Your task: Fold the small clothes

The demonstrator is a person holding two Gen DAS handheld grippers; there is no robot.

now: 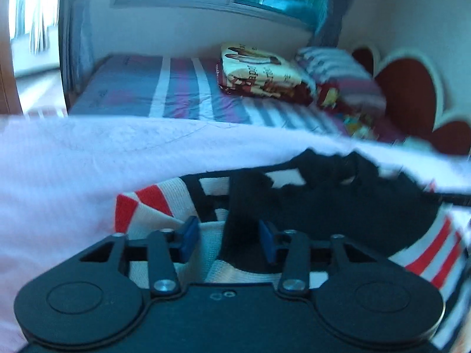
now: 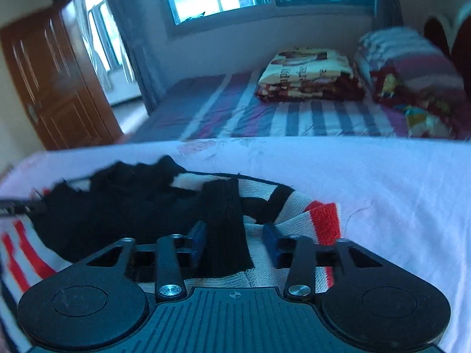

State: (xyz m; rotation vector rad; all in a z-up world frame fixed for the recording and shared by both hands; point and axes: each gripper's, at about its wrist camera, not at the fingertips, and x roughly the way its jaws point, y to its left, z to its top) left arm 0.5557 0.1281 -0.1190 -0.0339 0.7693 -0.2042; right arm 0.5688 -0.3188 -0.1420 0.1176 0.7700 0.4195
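The left gripper [image 1: 229, 241] has its blue-padded jaws apart, with folds of a knitted garment in black, white and red stripes [image 1: 309, 206] lying between them; the pads do not visibly pinch the cloth. The right gripper [image 2: 235, 242] also stands with jaws apart, a black knit band of the garment [image 2: 226, 223] running between them. The garment lies crumpled on a pale pink sheet [image 2: 368, 182] in the near foreground. Farther off, a striped bed [image 2: 265, 114] carries a folded printed blanket [image 2: 309, 73] at far right, beside a striped pillow [image 2: 412, 61].
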